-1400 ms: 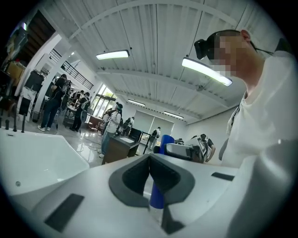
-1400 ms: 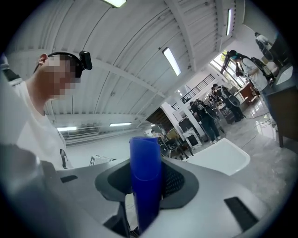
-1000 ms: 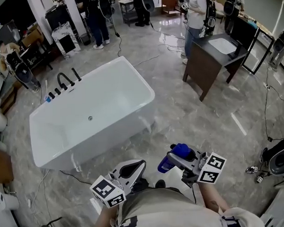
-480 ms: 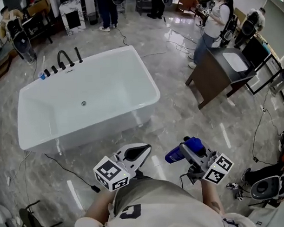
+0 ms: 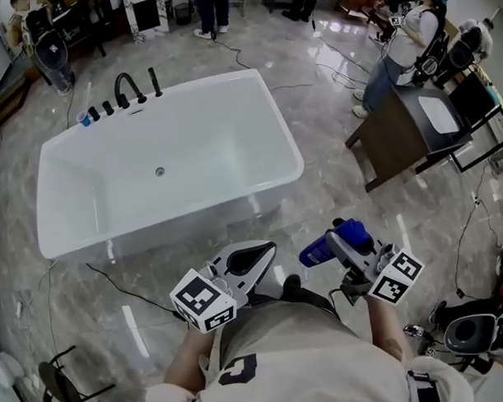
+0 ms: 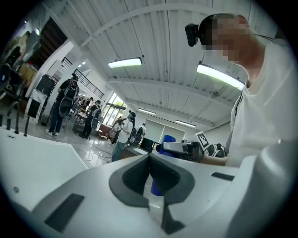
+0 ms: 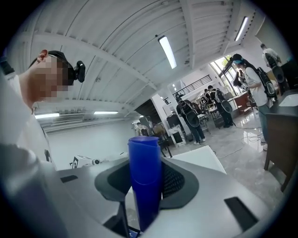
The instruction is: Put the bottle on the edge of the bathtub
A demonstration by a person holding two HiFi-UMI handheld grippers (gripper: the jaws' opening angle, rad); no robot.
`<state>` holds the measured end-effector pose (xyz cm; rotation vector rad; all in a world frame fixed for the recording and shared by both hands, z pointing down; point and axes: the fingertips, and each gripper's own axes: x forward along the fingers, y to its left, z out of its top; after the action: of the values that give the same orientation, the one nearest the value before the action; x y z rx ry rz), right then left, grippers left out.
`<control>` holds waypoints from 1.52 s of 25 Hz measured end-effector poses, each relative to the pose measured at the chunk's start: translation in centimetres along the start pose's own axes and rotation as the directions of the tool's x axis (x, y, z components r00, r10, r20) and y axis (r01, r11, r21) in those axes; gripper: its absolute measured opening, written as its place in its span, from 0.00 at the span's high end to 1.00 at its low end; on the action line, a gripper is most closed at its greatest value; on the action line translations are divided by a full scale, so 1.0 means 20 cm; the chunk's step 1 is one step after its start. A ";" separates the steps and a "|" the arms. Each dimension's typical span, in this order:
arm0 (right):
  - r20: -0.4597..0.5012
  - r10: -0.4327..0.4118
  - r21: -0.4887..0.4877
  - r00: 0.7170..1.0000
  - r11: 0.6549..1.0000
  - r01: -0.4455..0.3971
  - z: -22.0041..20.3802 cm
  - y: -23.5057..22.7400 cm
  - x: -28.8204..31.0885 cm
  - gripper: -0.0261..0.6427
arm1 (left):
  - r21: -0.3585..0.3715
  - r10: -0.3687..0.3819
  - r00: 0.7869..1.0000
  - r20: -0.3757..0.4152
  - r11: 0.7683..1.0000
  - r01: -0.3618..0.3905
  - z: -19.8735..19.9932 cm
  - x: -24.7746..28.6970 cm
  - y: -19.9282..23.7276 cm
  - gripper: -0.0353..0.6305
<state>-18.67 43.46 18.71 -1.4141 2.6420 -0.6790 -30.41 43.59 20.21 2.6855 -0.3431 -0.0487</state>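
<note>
Marble floor [image 5: 333, 181] underfoot. Lower centre: left gripper [image 5: 260, 255], jaws together, nothing in them. Lower right: right gripper [image 5: 339, 244] clamped on the blue bottle [image 5: 315, 253], held about level. Bathtub [image 5: 194, 214] sits upper left, well apart from the bottle; faucet [image 5: 128, 87] at its far end. Judged: pickup done; approach and set-down on the rim remain.
</note>
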 end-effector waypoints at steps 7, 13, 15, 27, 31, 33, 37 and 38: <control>-0.004 0.052 -0.029 0.999 0.998 -0.052 0.17 -0.21 0.05 0.73 | -0.017 0.032 0.999 -0.030 0.999 -0.033 0.06 0.22 0.05 0.86; 0.025 0.085 0.012 0.996 0.996 -0.085 0.26 -0.66 -0.09 0.73 | -0.006 0.088 0.995 -0.048 0.996 -0.088 0.07 0.69 0.08 0.86; 0.012 0.092 0.019 0.996 0.996 -0.092 0.29 -0.83 -0.17 0.73 | -0.007 0.119 0.992 -0.036 0.993 -0.120 0.08 0.87 0.10 0.86; -0.063 0.140 -0.001 0.988 0.990 -0.140 0.41 -1.63 -0.45 0.73 | 0.036 0.272 0.962 -0.035 0.962 -0.271 0.07 1.63 0.19 0.86; -0.073 0.115 -0.011 0.991 0.993 -0.116 0.45 -1.79 -0.43 0.73 | 0.032 0.291 0.956 -0.037 0.957 -0.289 0.06 1.75 0.22 0.86; -0.074 0.072 -0.008 0.995 0.997 -0.073 0.47 -1.89 -0.40 0.73 | 0.030 0.302 0.953 -0.039 0.953 -0.301 0.07 1.78 0.24 0.86; -0.103 0.037 -0.026 0.994 0.999 -0.040 0.50 -2.02 -0.27 0.73 | 0.016 0.302 0.953 -0.022 0.953 -0.301 0.11 1.80 0.35 0.86; -0.110 0.042 -0.033 0.993 0.998 -0.046 0.50 -2.03 -0.22 0.73 | 0.013 0.300 0.954 -0.015 0.954 -0.300 0.12 1.78 0.39 0.86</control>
<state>18.00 24.04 25.75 -1.3605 2.7724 -0.7286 2.07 26.91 22.03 2.6115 -0.7439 0.0667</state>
